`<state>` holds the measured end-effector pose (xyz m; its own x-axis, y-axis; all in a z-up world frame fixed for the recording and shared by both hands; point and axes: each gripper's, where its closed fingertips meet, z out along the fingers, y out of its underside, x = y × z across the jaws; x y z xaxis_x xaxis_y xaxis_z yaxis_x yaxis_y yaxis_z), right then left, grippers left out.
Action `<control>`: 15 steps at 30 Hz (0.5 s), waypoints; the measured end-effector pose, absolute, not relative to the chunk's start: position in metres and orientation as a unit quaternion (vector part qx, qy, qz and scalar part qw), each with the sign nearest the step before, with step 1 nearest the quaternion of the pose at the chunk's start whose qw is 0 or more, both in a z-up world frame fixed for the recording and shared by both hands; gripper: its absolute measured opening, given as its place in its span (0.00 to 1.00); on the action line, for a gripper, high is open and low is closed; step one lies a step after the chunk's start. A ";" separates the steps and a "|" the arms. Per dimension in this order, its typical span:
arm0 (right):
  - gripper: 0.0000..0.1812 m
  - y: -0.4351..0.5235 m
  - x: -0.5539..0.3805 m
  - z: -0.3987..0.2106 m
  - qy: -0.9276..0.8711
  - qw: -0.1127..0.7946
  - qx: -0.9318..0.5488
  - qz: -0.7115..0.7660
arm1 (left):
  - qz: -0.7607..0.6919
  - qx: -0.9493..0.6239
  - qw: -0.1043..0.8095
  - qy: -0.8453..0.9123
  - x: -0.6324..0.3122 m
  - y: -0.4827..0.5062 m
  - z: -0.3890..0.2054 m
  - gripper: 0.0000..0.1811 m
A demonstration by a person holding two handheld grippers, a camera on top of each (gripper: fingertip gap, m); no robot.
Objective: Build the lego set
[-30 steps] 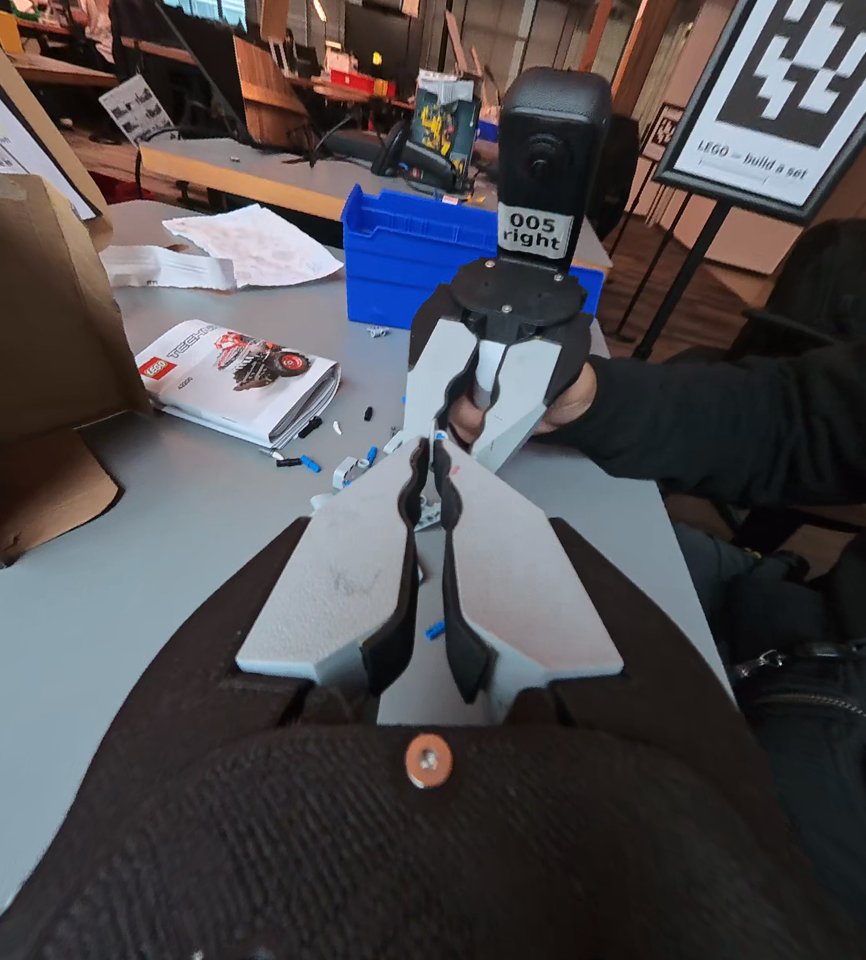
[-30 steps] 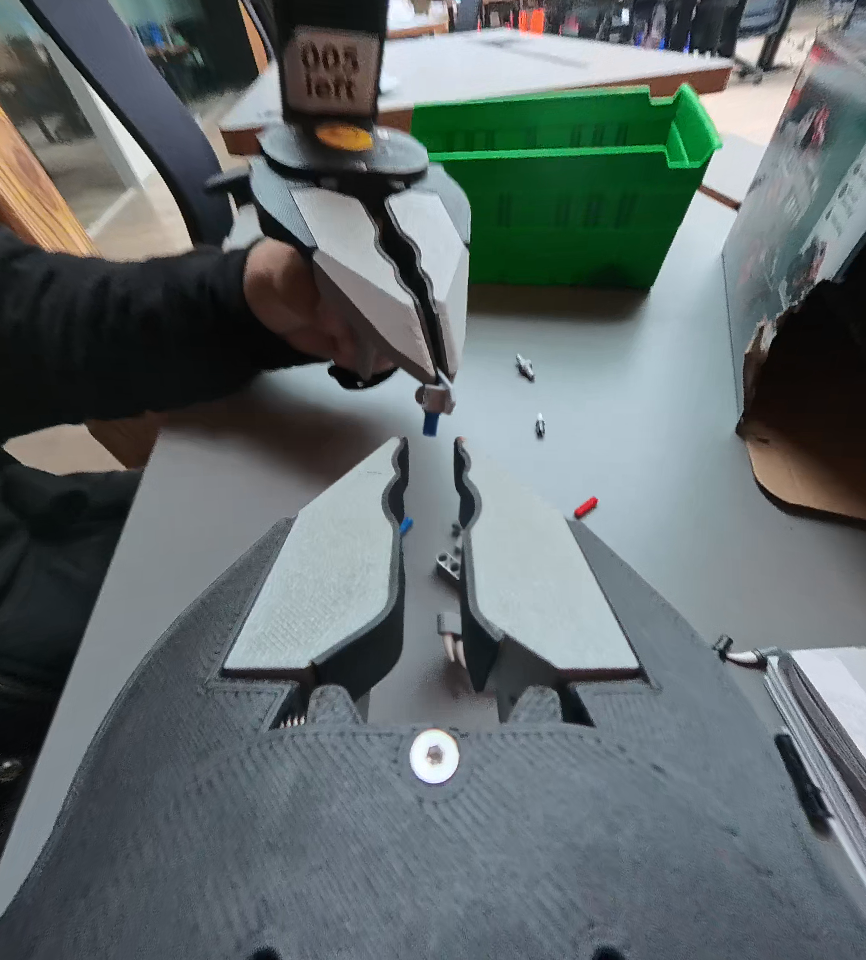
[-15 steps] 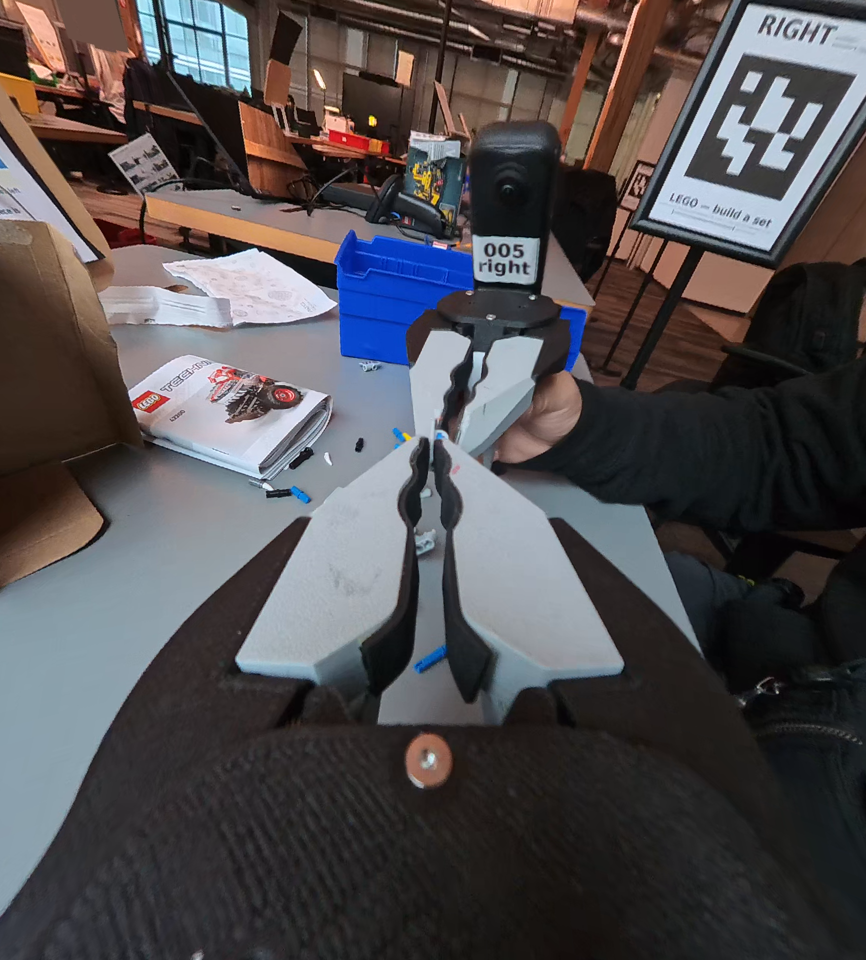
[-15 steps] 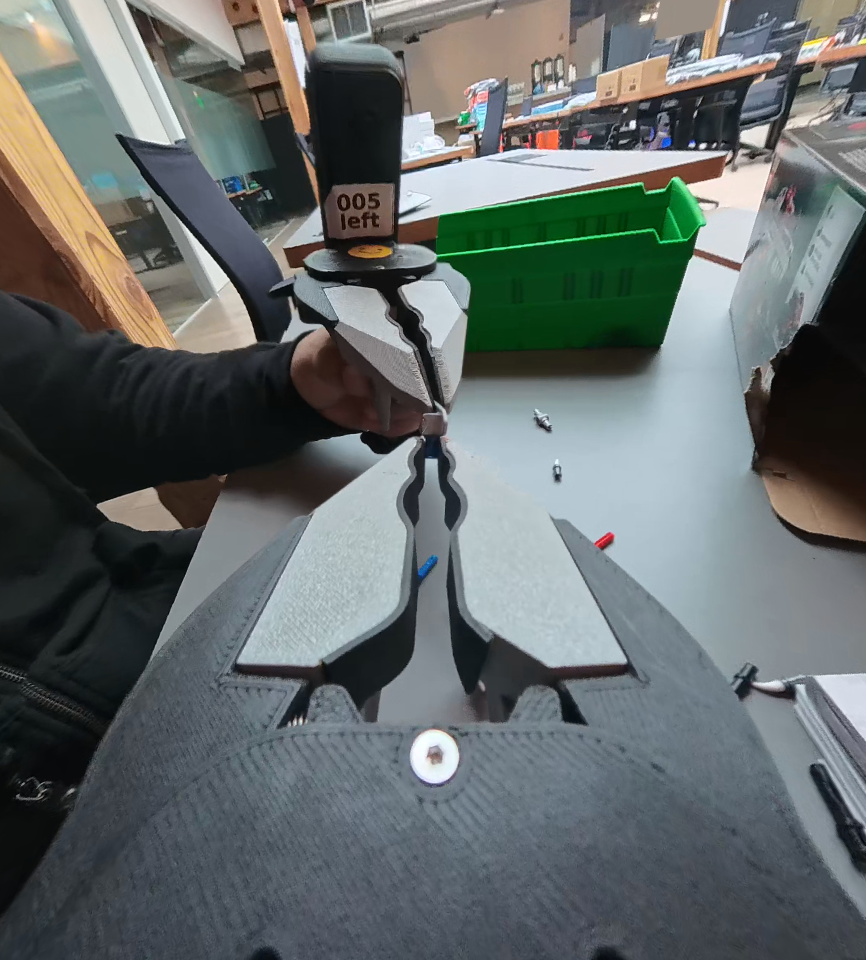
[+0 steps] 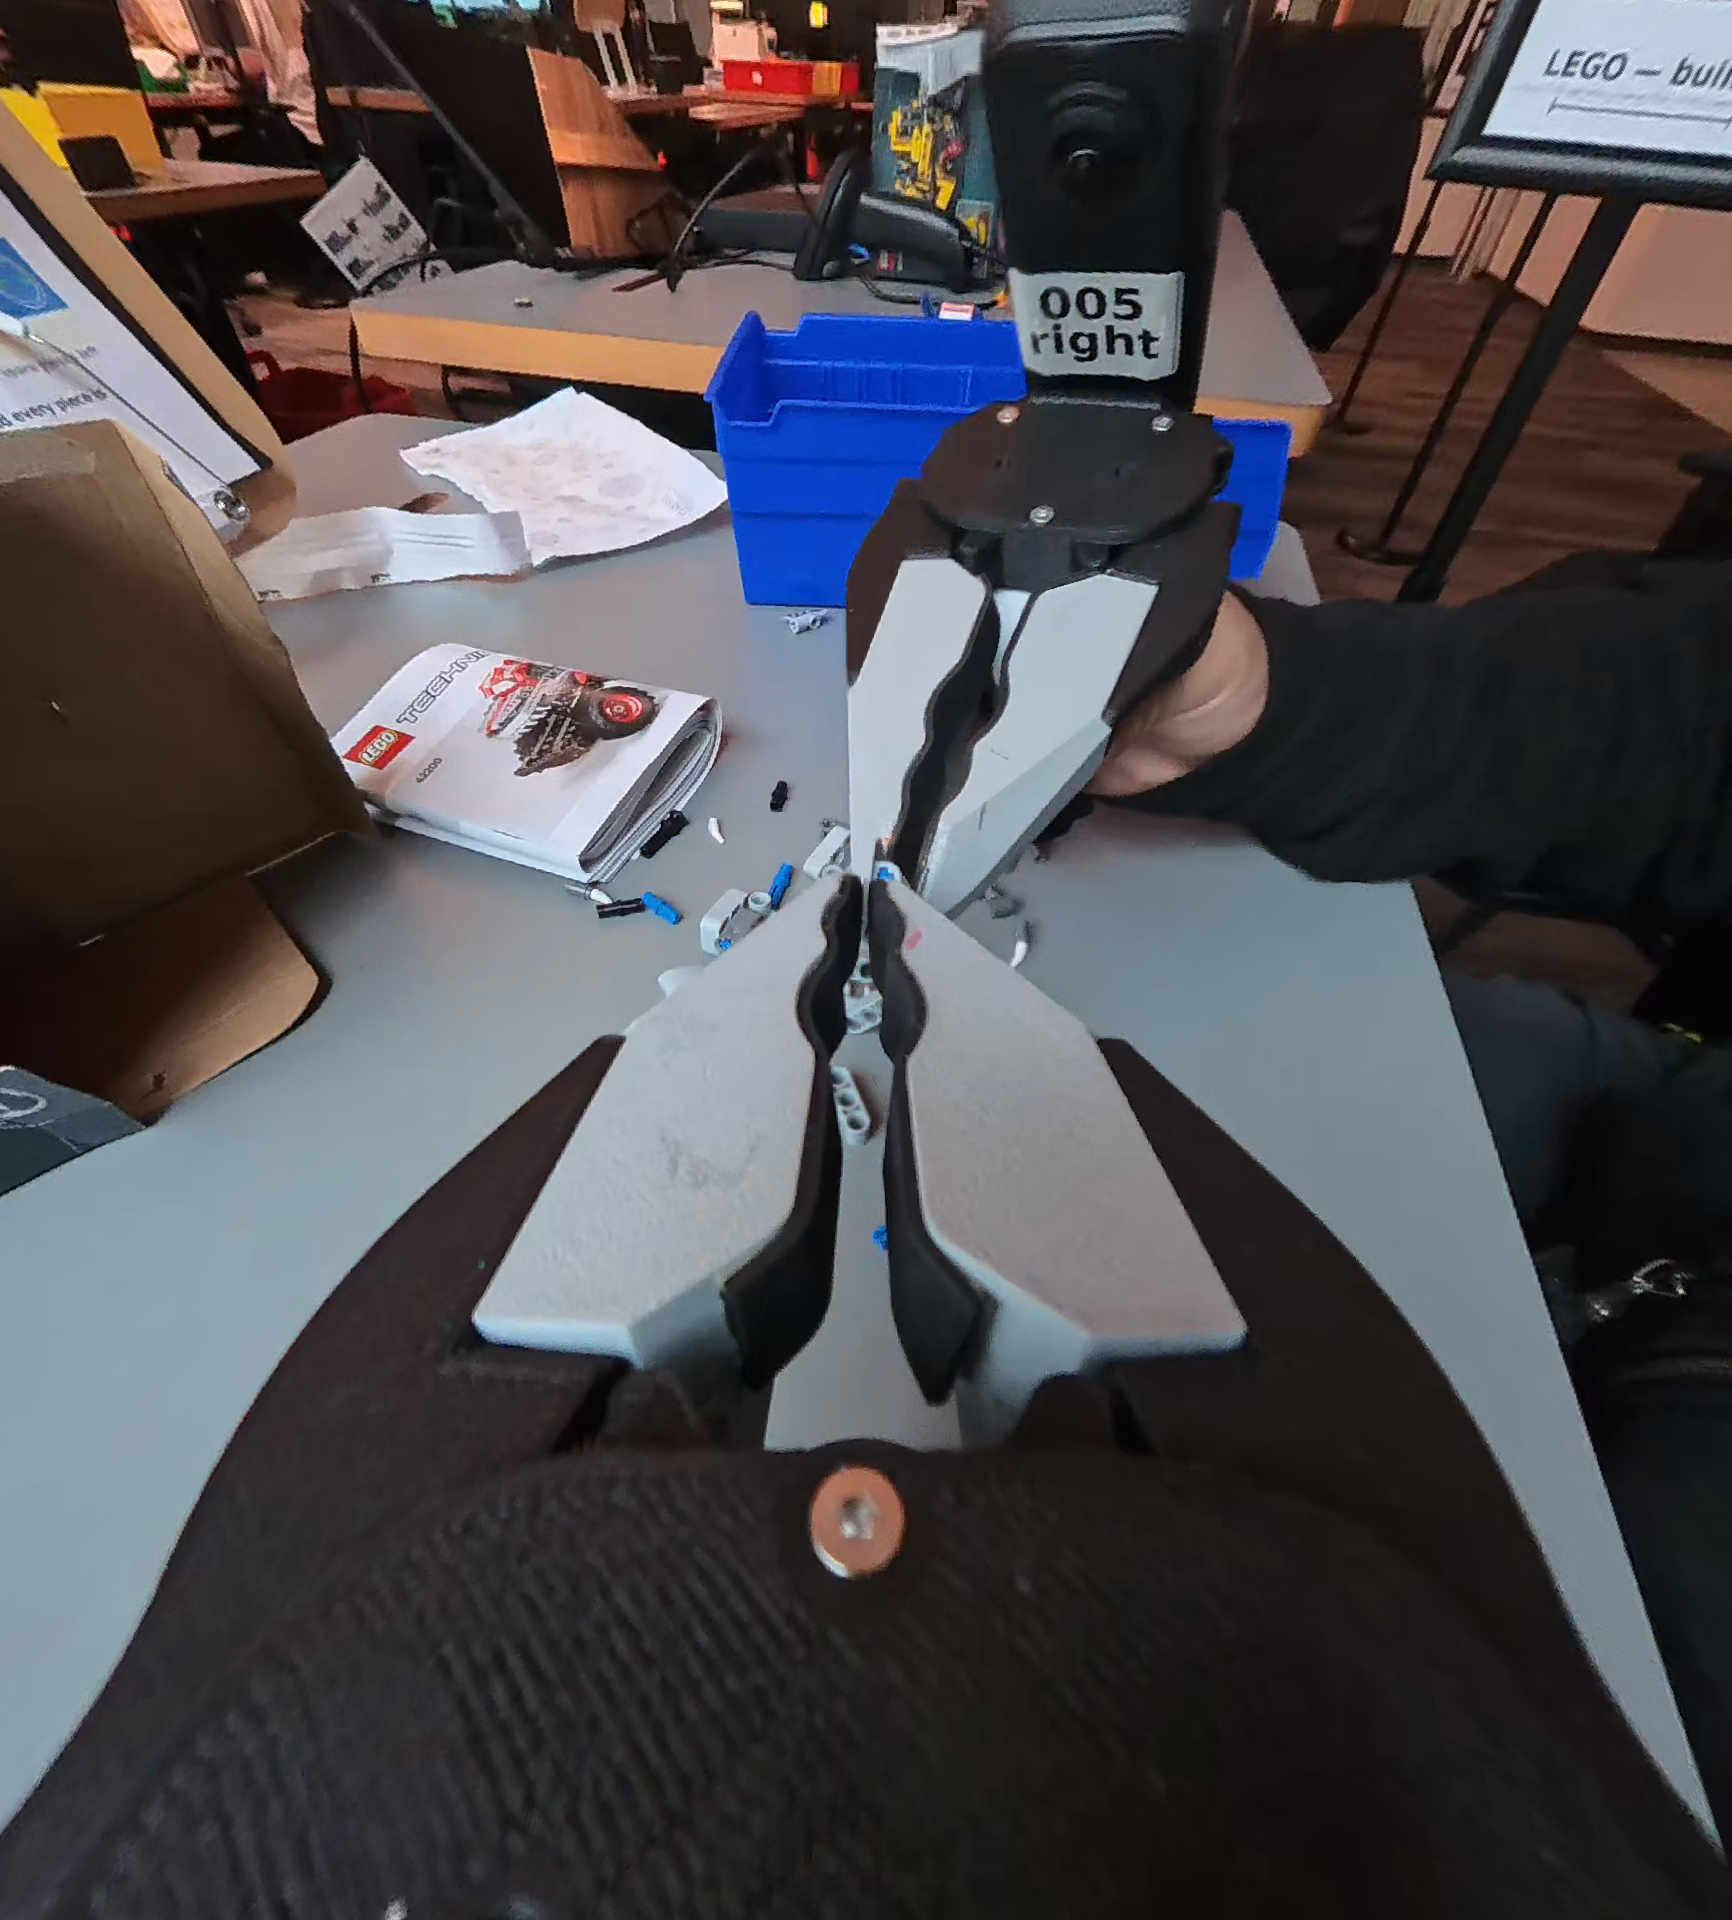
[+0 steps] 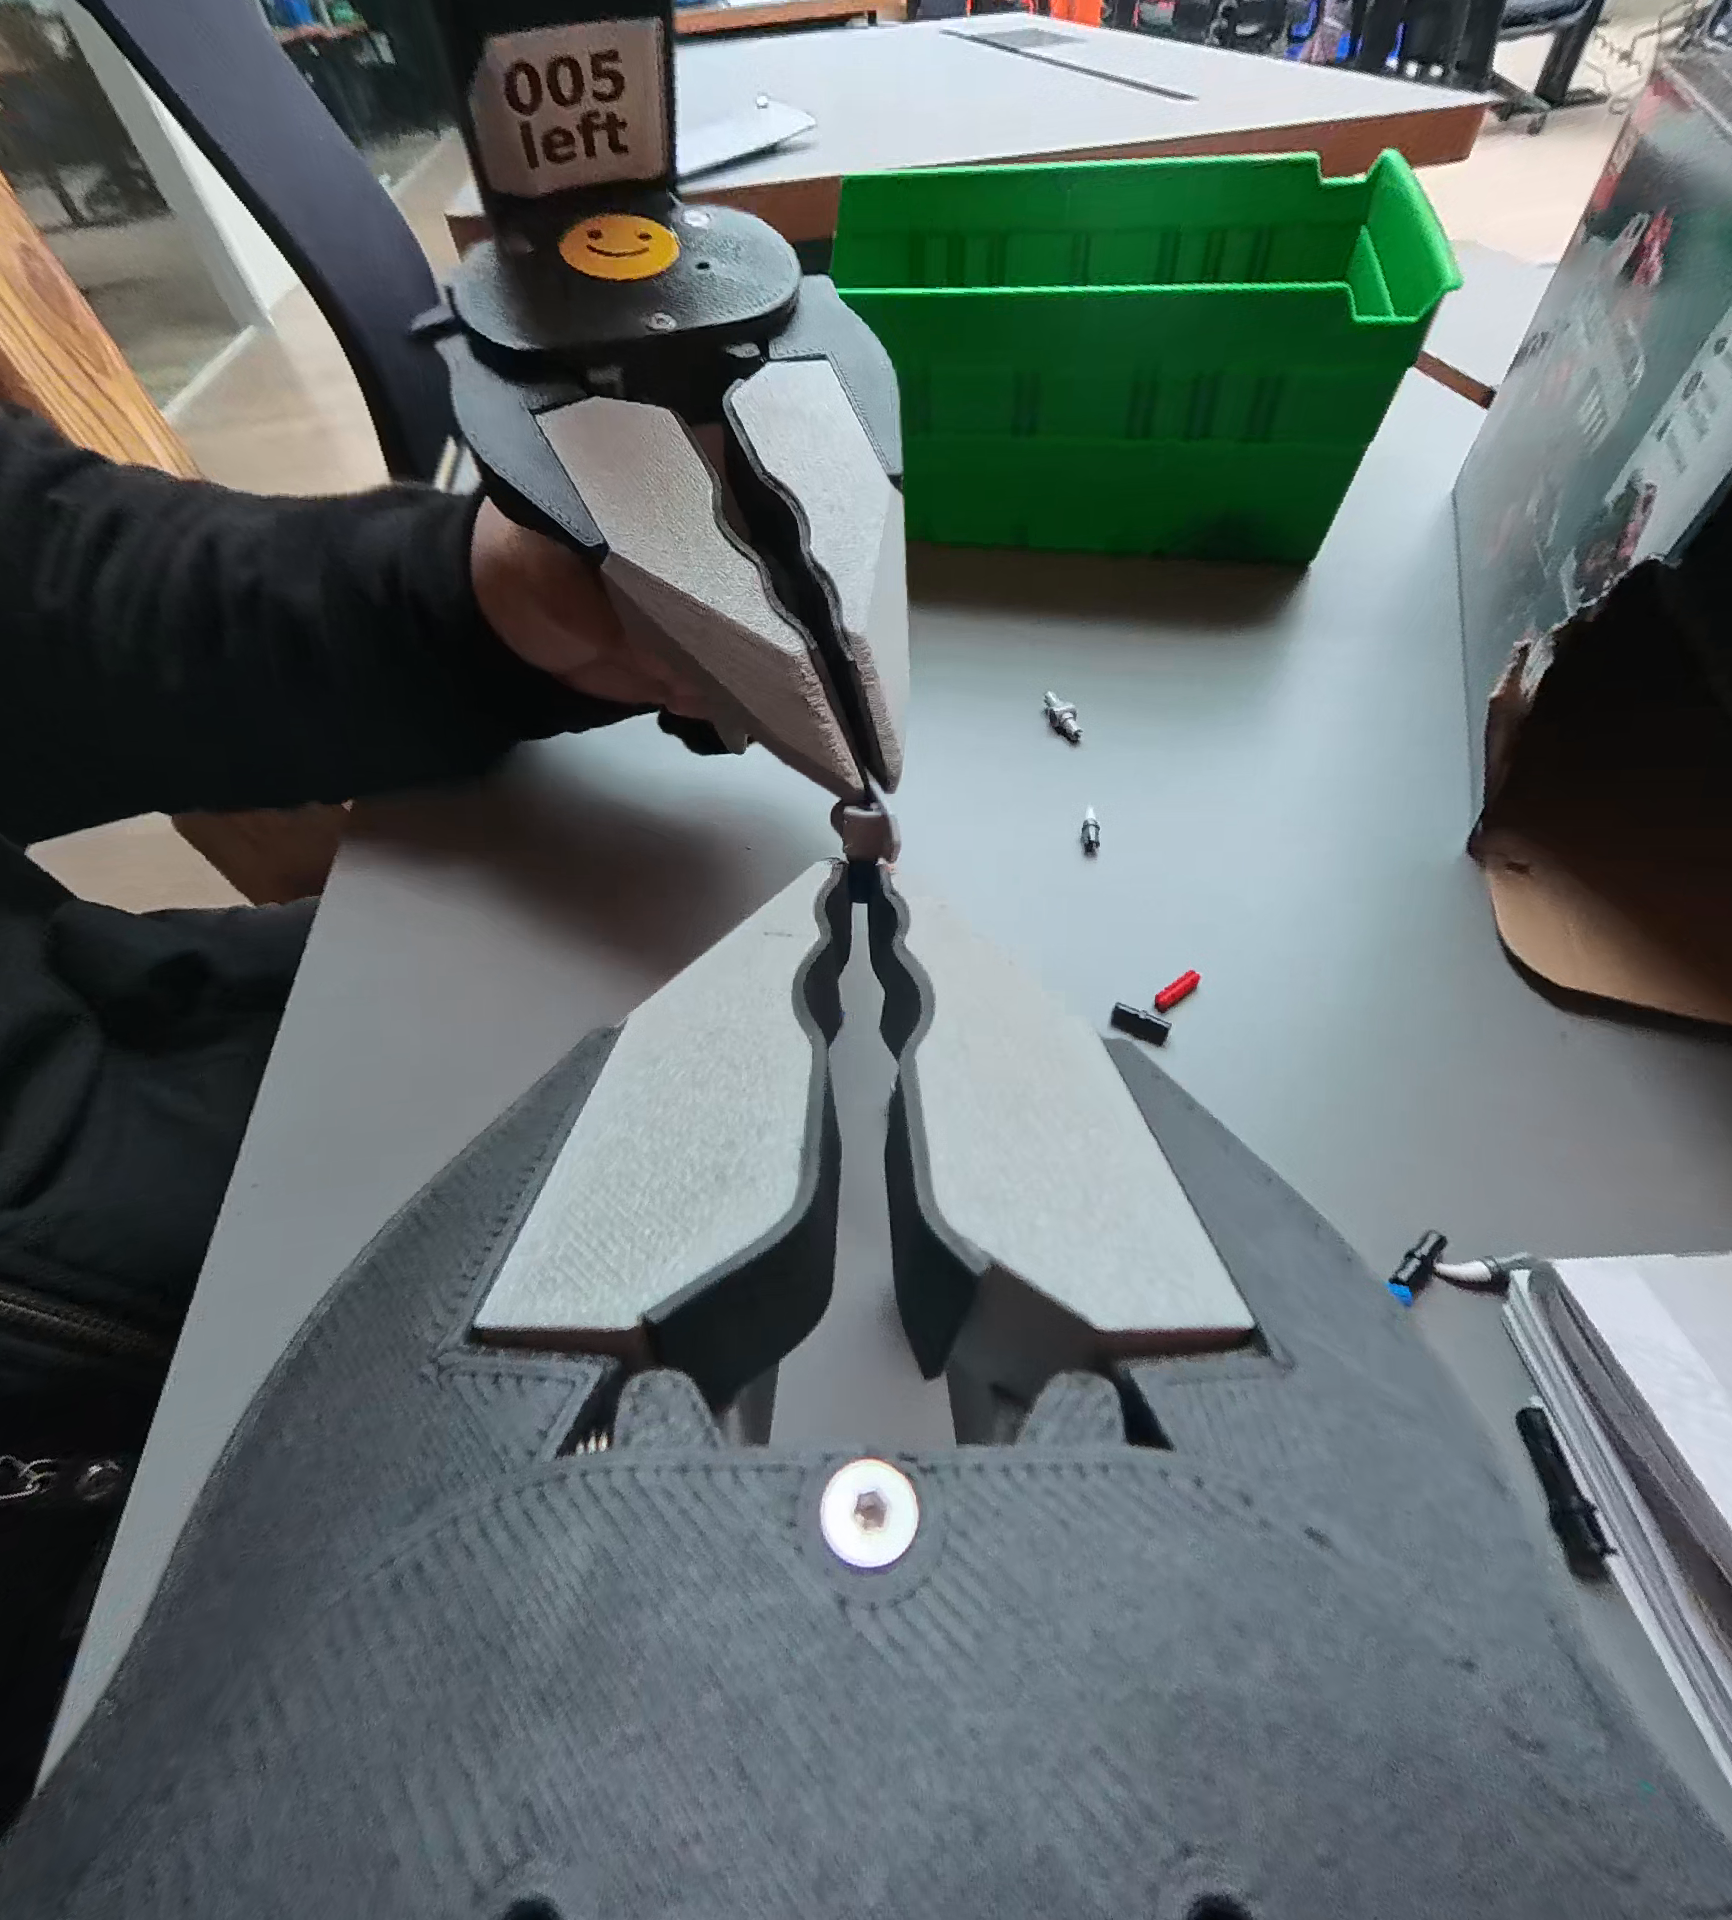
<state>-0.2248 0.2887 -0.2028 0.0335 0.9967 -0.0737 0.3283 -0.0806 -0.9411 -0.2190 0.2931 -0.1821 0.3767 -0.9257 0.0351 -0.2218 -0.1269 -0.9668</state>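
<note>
My left gripper (image 5: pixel 862 896) is shut on a small grey connector (image 6: pixel 867 826), which shows clearly in the right wrist view just below the left gripper's tips (image 6: pixel 870 781). A blue pin (image 6: pixel 860 883) sticks out of the connector toward me. My right gripper (image 6: pixel 860 891) is shut on that pin, tip to tip with the left one. In the left wrist view the right gripper (image 5: pixel 888 857) meets my fingertips above the grey table (image 5: pixel 1205 1039), and the held parts are almost hidden between the tips.
Loose grey beams (image 5: pixel 851 1101) and pins (image 5: pixel 638 907) lie under the grippers. An instruction booklet (image 5: pixel 540 758), a blue bin (image 5: pixel 841 457) and a cardboard box (image 5: pixel 62 675) stand to the left. A green bin (image 6: pixel 1132 353), a red pin (image 6: pixel 1176 989) and a black pin (image 6: pixel 1140 1023) also show. Only a small space, under 4 cm, lies between the two pairs of fingers.
My right gripper was open a second ago and has shut on the blue pin under the left gripper's connector. Both grippers have stayed tip to tip since.
</note>
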 end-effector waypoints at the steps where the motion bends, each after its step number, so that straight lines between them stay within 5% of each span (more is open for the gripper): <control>1: 0.00 0.294 -0.221 -0.217 -0.562 0.381 -0.623 0.388 | -0.341 -0.664 0.510 0.427 -0.222 0.296 -0.180 0.00; 4: 0.01 0.286 -0.216 -0.218 -0.562 0.374 -0.610 0.414 | -0.374 -0.632 0.594 0.328 -0.271 0.317 -0.134 0.00; 15: 0.00 0.311 -0.213 -0.206 -0.554 0.472 -0.598 0.337 | -0.340 -0.703 0.462 0.420 -0.226 0.311 -0.203 0.00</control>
